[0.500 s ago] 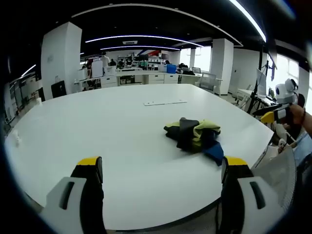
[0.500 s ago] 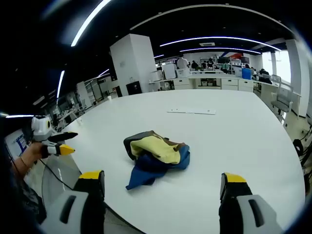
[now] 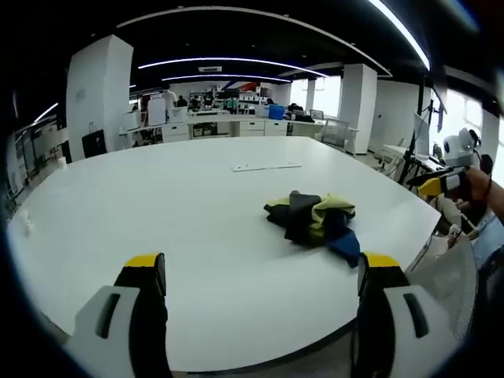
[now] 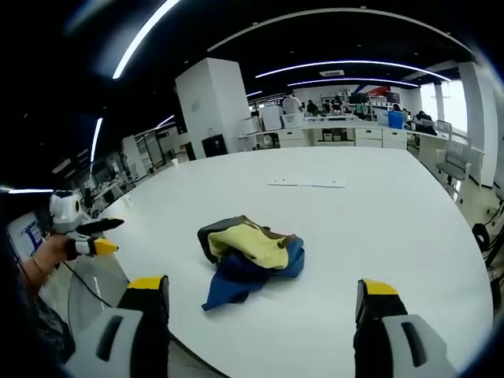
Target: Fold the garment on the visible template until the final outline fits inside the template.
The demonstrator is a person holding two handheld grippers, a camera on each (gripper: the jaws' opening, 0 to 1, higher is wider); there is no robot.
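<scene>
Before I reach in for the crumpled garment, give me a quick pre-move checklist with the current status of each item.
1. Left tool open: ok, jaws spread wide, nothing between them.
2. Right tool open: ok, jaws spread wide and empty.
3. Crumpled yellow, black and blue garment in the workspace: ok, it lies bunched on the white round table, near its edge, touched by neither tool.
4. Garment spread flat for folding: not ok, it is a heap.
5. Folding template located: cannot tell; a thin flat white strip lies beyond the garment, but no outline is clear.
6. Path to the garment: ok, bare tabletop lies between each tool and it.
</scene>
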